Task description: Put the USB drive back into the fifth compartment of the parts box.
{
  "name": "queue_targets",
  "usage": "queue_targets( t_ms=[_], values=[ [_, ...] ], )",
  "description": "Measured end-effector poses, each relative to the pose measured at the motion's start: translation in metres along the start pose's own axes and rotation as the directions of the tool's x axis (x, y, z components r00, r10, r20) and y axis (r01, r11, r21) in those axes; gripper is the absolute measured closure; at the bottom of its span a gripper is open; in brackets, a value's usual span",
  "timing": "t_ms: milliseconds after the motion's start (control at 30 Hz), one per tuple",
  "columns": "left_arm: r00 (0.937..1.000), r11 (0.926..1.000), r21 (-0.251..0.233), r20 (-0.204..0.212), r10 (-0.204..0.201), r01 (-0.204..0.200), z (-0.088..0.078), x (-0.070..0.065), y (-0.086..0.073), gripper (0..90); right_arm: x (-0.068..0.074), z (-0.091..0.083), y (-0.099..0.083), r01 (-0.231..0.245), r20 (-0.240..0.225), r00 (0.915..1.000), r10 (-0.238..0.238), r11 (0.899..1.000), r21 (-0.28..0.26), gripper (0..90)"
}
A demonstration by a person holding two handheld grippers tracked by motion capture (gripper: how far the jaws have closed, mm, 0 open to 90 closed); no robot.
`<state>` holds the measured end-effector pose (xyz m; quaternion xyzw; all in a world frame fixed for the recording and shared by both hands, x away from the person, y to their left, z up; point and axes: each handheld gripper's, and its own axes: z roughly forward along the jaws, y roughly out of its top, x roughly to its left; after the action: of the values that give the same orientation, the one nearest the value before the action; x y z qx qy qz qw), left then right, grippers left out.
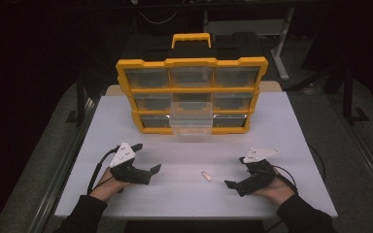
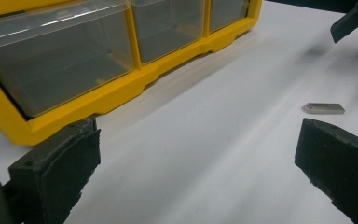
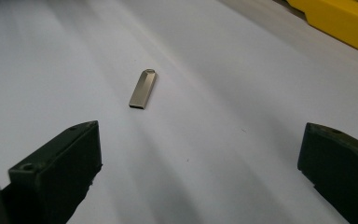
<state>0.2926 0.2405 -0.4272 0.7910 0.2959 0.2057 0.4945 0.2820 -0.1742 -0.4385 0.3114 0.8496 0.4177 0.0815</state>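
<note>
While the white table point(image 1: 126, 126) carried everything in the scene, its biggest occupant was the yellow drawer organizer point(image 1: 191, 95), standing upright at the far side with nine clear drawers in three rows. One of them, the middle drawer point(image 1: 191, 112), was pulled forward toward the person; whether it or any of the others held anything could not be told through the plastic.

Nearer the person, the left gripper point(image 1: 148, 158) and the right gripper point(image 1: 237, 172) rested low over the table, one at each side, each with its jaws spread wide and holding nothing. They pointed inward, toward each other.

Between them lay the small metal USB stick point(image 1: 206, 176), flat on the bare table and touching neither gripper. In the right gripper view, the USB stick point(image 3: 143, 88) sat ahead of the jaws and somewhat left of their centre line, its long axis running nearly along the line of approach. In the left gripper view it point(image 2: 324, 108) lay off to the right, crosswise. Judging from the high view, the right gripper was the nearer, and a grasp across the narrow width looked the likelier fit.
</note>
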Motion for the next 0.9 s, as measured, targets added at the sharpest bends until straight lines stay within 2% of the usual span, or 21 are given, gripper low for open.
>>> queue_targets(
  t_ms=[567, 900],
  values=[
    [1.0, 1.0, 0.006, 0.0, 0.005, -0.005, -0.021, -0.001, -0.012, 0.0, 0.0, 0.001, 0.0, -0.002, -0.001, 1.0, 0.002, 1.0, 0.004, 0.0],
    [1.0, 0.9999, 0.012, -0.006, 0.002, -0.002, -0.023, 0.0, -0.014, 0.0, -0.001, 0.0, 0.001, -0.007, -0.004, 1.0, 0.007, 1.0, 0.006, 0.0]
  ],
)
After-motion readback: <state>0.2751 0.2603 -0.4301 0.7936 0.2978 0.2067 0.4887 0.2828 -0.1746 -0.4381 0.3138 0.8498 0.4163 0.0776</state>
